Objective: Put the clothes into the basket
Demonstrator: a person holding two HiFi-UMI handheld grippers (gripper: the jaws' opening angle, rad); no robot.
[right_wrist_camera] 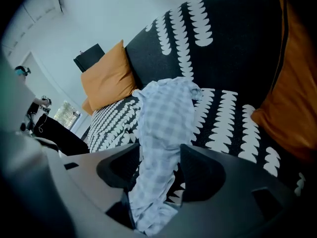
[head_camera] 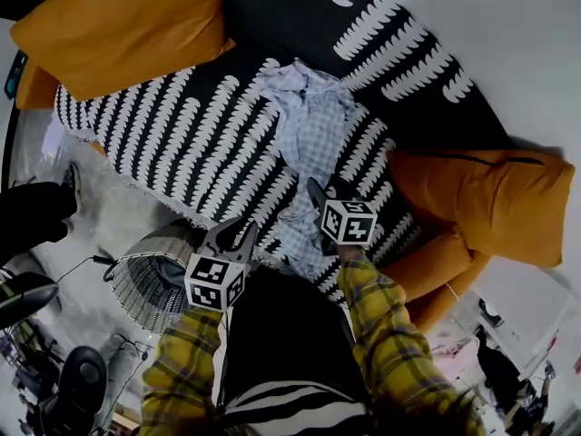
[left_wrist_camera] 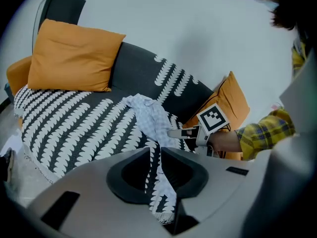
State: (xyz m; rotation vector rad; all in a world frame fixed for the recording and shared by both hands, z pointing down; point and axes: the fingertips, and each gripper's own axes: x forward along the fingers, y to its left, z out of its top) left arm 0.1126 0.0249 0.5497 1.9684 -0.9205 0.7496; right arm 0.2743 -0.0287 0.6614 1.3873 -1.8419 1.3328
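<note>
Two grippers work at the front edge of the sofa, one in each plaid-sleeved hand. The left gripper (head_camera: 233, 230) has its jaws drawn in to a thin slit with nothing between them. Through that slit its own view shows only the fringed hem of the patterned throw (left_wrist_camera: 74, 128). Just left of this gripper, down on the pale floor (head_camera: 118, 212), stands the one wicker basket (head_camera: 145, 300), its mouth open upward, with free floor beyond it.

The right gripper (head_camera: 320, 189) holds its jaws well apart. The one checked garment (right_wrist_camera: 166, 113) lies under and ahead of it, and its lower length runs up through the gap. No pad can be seen pressing on it. From there the cloth stretches away across the seat, to a crumpled heap at the foot of the dark backrest (head_camera: 272, 16).

Only the head view takes in the basket. The left gripper view alone shows the other gripper from the side, its tips at the garment's right edge. The right gripper view alone shows the cloth filling its gap.

Farther out, two large orange cushions bound the seat. One cushion (head_camera: 127, 25) lies far left of the left gripper. The other cushion (head_camera: 490, 198) lies close on the right gripper's right. The single throw is open between them.
</note>
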